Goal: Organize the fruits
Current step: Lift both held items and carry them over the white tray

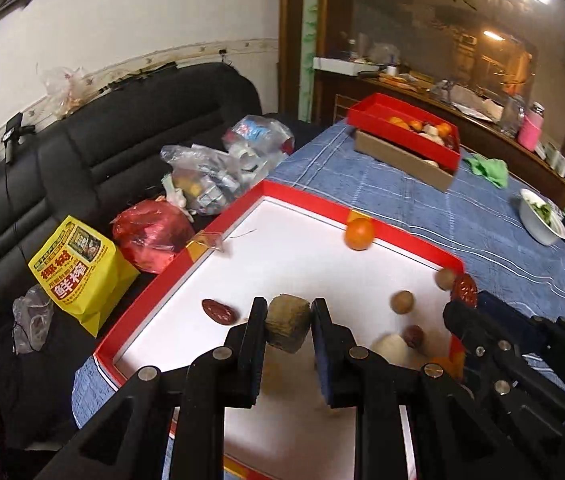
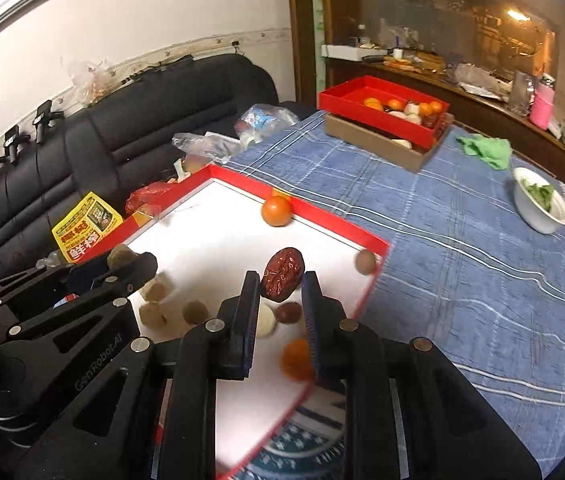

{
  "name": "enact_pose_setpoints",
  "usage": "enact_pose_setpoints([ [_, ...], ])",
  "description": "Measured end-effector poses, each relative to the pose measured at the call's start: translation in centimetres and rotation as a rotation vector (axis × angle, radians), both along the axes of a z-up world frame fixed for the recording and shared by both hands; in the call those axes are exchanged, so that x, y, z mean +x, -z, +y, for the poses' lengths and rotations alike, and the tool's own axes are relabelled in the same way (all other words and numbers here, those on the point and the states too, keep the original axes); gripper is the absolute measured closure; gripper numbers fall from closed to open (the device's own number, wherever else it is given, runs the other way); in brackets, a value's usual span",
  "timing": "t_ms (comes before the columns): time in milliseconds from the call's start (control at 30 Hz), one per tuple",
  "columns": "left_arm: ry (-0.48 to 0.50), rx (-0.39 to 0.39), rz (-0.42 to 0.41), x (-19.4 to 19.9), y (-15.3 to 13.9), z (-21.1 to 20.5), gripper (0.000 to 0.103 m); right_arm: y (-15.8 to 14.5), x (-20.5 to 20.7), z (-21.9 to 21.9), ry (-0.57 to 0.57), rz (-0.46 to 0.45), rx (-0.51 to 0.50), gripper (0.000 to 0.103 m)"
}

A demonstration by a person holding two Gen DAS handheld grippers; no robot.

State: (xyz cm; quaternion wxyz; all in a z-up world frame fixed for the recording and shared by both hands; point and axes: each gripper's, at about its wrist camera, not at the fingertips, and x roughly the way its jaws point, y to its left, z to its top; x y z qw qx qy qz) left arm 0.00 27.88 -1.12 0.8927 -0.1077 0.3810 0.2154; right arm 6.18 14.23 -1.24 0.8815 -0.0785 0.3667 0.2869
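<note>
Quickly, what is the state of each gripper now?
Left gripper: shut on the brown lump.
Right gripper: shut on the red date.

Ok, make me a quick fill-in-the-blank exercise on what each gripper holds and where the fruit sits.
1. The left gripper is shut on a brownish ____.
2. The right gripper is shut on a wrinkled red ____.
3. The orange rests against the far red ____ of the near tray.
4. The far red box sits on a ____ box.

Missing words: block; date; wall; brown

Red-rimmed white tray (image 1: 402, 236), blue checked tablecloth (image 2: 462, 280), orange fruit (image 1: 359, 233), yellow bag (image 1: 78, 268).
</note>
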Motion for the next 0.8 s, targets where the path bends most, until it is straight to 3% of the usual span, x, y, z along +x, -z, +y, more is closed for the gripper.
enact_pose_setpoints([
  [333,-0.044,-0.019,0.054,1.5,2.4,2.0,0.082,3.5,2.1,2.9,-0.029,0.070,-0.049,0.082],
  [800,-0.082,-0.029,0.078,1.9,3.6,3.2,0.082,4.6,4.4,4.0,-0.019,0.087,-0.078,0.082],
])
